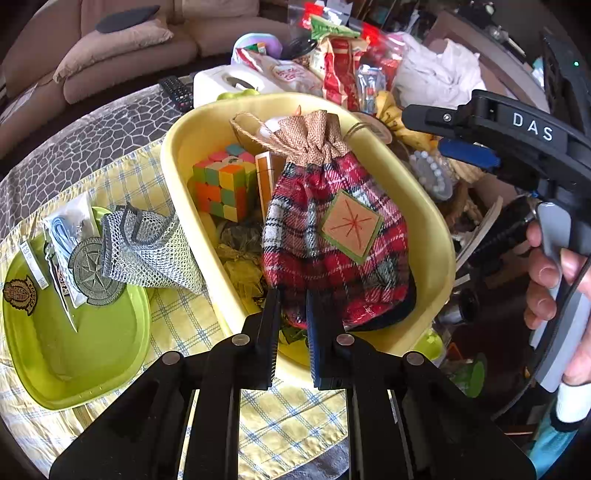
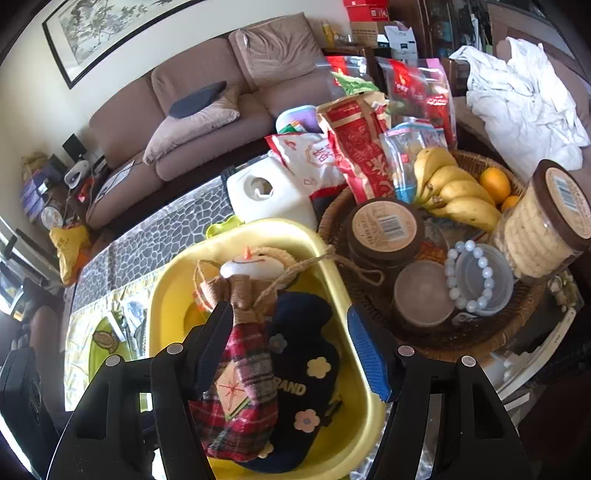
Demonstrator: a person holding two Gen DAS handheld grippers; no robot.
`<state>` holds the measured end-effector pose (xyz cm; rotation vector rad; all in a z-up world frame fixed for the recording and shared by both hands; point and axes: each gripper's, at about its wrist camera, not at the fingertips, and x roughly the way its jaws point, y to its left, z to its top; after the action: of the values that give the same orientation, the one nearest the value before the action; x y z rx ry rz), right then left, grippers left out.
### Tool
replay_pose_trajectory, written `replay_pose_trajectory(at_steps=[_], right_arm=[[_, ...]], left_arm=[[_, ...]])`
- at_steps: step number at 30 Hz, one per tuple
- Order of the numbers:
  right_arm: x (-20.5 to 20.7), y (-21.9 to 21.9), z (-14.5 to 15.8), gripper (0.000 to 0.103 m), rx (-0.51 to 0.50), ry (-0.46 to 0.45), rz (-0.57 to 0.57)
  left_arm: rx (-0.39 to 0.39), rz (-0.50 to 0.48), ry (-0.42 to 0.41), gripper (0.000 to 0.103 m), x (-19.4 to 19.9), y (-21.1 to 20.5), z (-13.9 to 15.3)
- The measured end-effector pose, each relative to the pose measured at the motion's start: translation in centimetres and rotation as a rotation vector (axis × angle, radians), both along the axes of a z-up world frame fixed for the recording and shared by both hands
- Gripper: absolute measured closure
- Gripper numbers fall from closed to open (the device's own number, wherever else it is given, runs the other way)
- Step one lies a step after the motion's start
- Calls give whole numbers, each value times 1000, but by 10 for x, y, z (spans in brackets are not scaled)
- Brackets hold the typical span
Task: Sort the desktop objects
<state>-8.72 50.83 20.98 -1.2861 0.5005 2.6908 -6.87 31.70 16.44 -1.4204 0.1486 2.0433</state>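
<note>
Cluttered table [image 1: 92, 140], checked cloth [image 1: 295, 417], sofa [image 2: 207, 122] behind

A home living room: sofa [image 2: 207, 110], framed painting [image 2: 99, 26].

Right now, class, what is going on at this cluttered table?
A person is sorting small things with a hand-held gripper in each hand. The plaid pouch lies in the yellow tub, on top of a dark blue bag and next to a puzzle cube. The right gripper hangs open above the pouch, not touching it. The left gripper is nearly shut at the tub's near edge; whether it pinches anything cannot be told. A mesh bag and badges lie on the green lid beside the tub.
</note>
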Motion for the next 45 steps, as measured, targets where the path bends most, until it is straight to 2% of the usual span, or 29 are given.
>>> replay_pose_trajectory(at_steps=[2, 5, 6, 7, 8, 10, 11, 14, 18, 22, 28, 33, 34, 35, 37, 39, 43, 45], right_arm=[[4, 3, 3, 37, 4, 9, -9], [9, 5, 5, 37, -1, 18, -21], [10, 5, 4, 38, -6, 16, -22], [11, 5, 3, 43, -9, 15, -21], [11, 4, 3, 52, -10, 14, -19], [11, 2, 2, 65, -7, 15, -18], [10, 1, 2, 69, -8, 14, -22], [6, 5, -2, 71, -62, 18, -38], [-6, 11, -14, 71, -178, 11, -54], [-23, 13, -29, 71, -200, -13, -79], [-47, 17, -48, 71, -228, -17, -104], [-62, 25, -56, 71, -324, 30, -113], [-62, 26, -54, 72, -342, 52, -113], [-61, 28, -52, 79, -358, 81, -115], [-59, 29, -45, 86, -387, 128, -107], [-60, 28, -39, 90, -409, 159, -82], [-61, 16, -29, 96, -355, 159, -35], [-60, 10, -26, 97, -365, 155, 1]], left_arm=[[28, 19, -9, 91, -1, -5, 5], [99, 53, -8, 73, -3, -14, 18], [125, 56, 2, 71, -2, -16, 24], [145, 52, 15, 71, -2, -16, 30], [162, 44, 28, 71, 0, -14, 34], [174, 16, 47, 71, 3, -7, 39], [176, -1, 47, 71, 3, -1, 39], [144, -41, 25, 72, 5, 18, 28], [87, -64, -25, 83, 2, 32, 1], [50, -69, -40, 83, 0, 37, -17], [58, -82, -33, 83, 0, 35, -20], [61, -87, -27, 83, 0, 34, -18], [61, -89, -26, 83, 0, 33, -18], [62, -90, -26, 83, 0, 33, -17], [64, -91, -27, 83, 0, 33, -16], [71, -86, -33, 83, 0, 32, -15], [86, -75, -48, 83, -1, 30, -16], [98, -68, -58, 83, -2, 29, -15]])
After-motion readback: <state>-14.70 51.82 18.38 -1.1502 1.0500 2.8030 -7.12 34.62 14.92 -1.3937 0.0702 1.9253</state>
